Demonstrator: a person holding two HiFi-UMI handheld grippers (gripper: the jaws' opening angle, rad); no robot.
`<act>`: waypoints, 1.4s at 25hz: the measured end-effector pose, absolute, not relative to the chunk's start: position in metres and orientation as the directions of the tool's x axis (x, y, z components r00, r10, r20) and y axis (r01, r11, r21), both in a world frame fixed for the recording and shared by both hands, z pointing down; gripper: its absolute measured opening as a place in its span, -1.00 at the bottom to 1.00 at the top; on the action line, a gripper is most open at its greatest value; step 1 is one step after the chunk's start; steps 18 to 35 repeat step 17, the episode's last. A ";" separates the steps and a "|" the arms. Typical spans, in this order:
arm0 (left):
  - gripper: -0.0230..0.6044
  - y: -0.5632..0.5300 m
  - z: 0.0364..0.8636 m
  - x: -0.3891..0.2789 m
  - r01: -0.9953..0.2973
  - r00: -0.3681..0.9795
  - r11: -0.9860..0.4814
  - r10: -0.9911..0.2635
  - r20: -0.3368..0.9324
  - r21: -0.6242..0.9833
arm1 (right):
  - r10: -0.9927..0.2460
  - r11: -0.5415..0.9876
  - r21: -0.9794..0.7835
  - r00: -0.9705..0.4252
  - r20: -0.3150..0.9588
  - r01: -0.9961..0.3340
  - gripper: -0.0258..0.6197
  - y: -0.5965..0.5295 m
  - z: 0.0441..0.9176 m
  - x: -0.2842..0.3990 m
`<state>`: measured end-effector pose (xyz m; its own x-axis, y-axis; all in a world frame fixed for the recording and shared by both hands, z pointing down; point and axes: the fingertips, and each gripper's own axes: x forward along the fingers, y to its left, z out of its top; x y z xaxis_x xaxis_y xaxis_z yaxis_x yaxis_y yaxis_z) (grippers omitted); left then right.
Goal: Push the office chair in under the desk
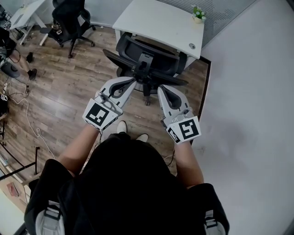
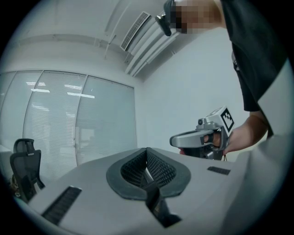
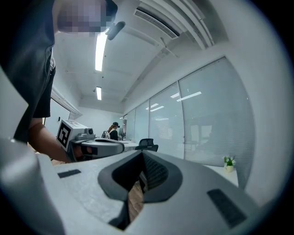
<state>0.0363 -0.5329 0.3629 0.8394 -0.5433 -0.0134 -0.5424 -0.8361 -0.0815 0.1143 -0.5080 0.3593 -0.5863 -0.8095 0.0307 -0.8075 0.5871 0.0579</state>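
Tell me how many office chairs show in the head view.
2. One office chair stands at the white desk in the middle; the second chair is at the top left, beside another desk. More may lie outside the frame.

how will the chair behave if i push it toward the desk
Probably rolls easily: a caster shows under the chair, on smooth wood floor. Pushed off-centre, it may swivel or veer. Its back, topped by a headrest, may give a little if pushed high.

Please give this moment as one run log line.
office chair: backrest at desk edge | left gripper: shut, empty | right gripper: shut, empty | both just behind backrest, contact unclear
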 end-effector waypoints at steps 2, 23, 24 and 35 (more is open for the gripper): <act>-0.95 -0.533 0.363 0.039 -0.537 0.844 -0.840 -0.537 -0.022 -0.078 | -0.813 0.582 0.057 -0.582 0.031 -0.811 -0.91 -0.508 0.359 0.117; -0.95 -0.526 0.364 0.047 -0.513 0.857 -0.855 -0.515 0.006 -0.072 | -0.827 0.562 0.050 -0.561 0.036 -0.826 -0.92 -0.503 0.361 0.119; -0.95 -0.526 0.364 0.047 -0.513 0.857 -0.855 -0.515 0.006 -0.072 | -0.827 0.562 0.050 -0.561 0.036 -0.826 -0.92 -0.503 0.361 0.119; -0.95 -0.526 0.364 0.047 -0.513 0.857 -0.855 -0.515 0.006 -0.072 | -0.827 0.562 0.050 -0.561 0.036 -0.826 -0.92 -0.503 0.361 0.119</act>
